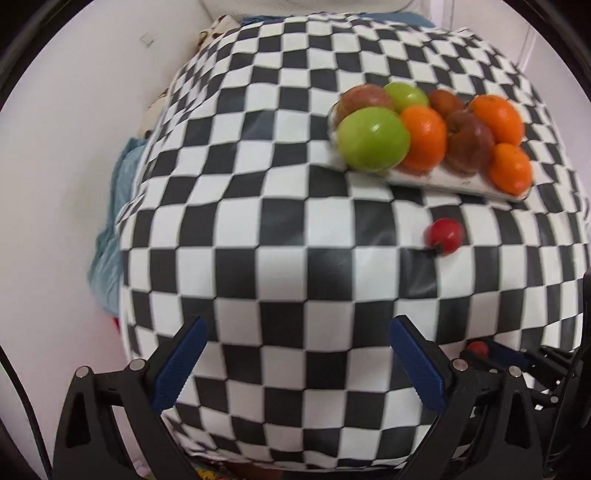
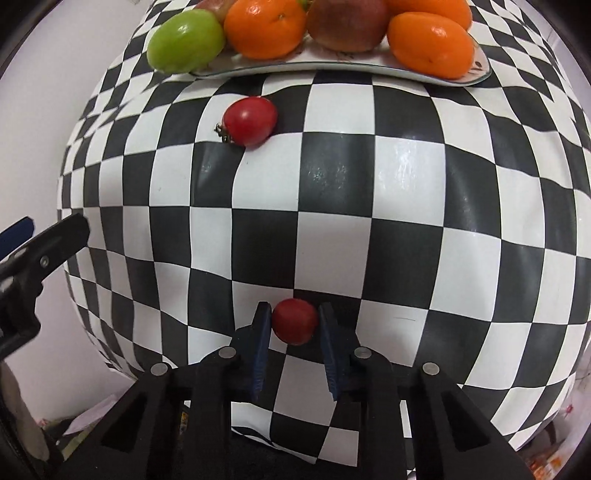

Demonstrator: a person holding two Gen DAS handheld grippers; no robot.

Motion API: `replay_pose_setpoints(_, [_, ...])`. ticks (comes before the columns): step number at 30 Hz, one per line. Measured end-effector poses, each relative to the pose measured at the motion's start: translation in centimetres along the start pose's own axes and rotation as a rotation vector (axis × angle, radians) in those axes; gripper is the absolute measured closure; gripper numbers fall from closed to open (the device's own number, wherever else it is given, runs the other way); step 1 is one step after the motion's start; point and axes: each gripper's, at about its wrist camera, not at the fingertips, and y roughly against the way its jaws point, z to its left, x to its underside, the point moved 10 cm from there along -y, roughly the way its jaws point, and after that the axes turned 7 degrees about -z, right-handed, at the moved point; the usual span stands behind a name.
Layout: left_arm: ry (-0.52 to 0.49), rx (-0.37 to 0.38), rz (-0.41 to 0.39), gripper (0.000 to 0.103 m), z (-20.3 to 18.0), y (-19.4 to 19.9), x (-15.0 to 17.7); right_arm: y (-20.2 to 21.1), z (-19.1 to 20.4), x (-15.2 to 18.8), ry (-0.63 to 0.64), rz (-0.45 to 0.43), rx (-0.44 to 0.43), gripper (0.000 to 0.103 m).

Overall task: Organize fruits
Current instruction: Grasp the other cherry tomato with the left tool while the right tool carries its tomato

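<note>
You had a glossy, slightly wrinkled checkered cloth under you, plastic-looking, with glare on its squares. The small red tomato you clamped in the right gripper was smooth and shiny, as was the loose tomato, which carried a dry, dark stem. Your right gripper's fingers were matt black plastic with ribbed blue pads and bright metal pins; the left gripper looked the same. The plate looked like glazed white ceramic. On it, the green fruit was waxy and glossy, the oranges finely pitted with sheen, and the reddish-brown apple duller.
</note>
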Motion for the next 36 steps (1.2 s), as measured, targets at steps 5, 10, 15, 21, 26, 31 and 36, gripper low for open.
replay_pose_setpoints(5, [-0.019,0.129,-0.023,0.006,-3.2,-0.4,-2.9,2.5,-2.5,-1.6,-0.071,-0.068,-0.018,0.075])
replay_pose_setpoints(10, [-0.056,0.247,0.006,0.019,-6.8,-2.3,-5.5,4.6,-5.6,-3.4,-0.125,-0.132,-0.008,0.075])
replay_pose_setpoints(15, [-0.050,0.331,0.092,0.036,-9.4,-4.2,-5.8,5.8,-8.0,-5.2,-0.164,-0.159,0.005,0.075])
replay_pose_setpoints(21, [-0.101,0.336,0.117,0.058,-10.7,-5.5,-5.3,6.6,-9.6,-7.0,-0.187,-0.166,-0.005,0.075])
replay_pose_setpoints(26, [-0.125,0.337,0.124,0.073,-11.4,-6.0,-4.5,6.3,-9.0,-7.7,-0.187,-0.161,-0.016,0.075])
replay_pose_setpoints(31, [-0.129,0.333,0.098,0.074,-12.5,-5.6,-4.7,5.8,-8.3,-8.7,-0.182,-0.169,-0.025,0.075])
replay_pose_setpoints(36, [-0.075,0.364,0.072,0.074,-12.7,-3.8,-6.3,6.2,-8.0,-9.6,-0.183,-0.195,-0.046,0.075])
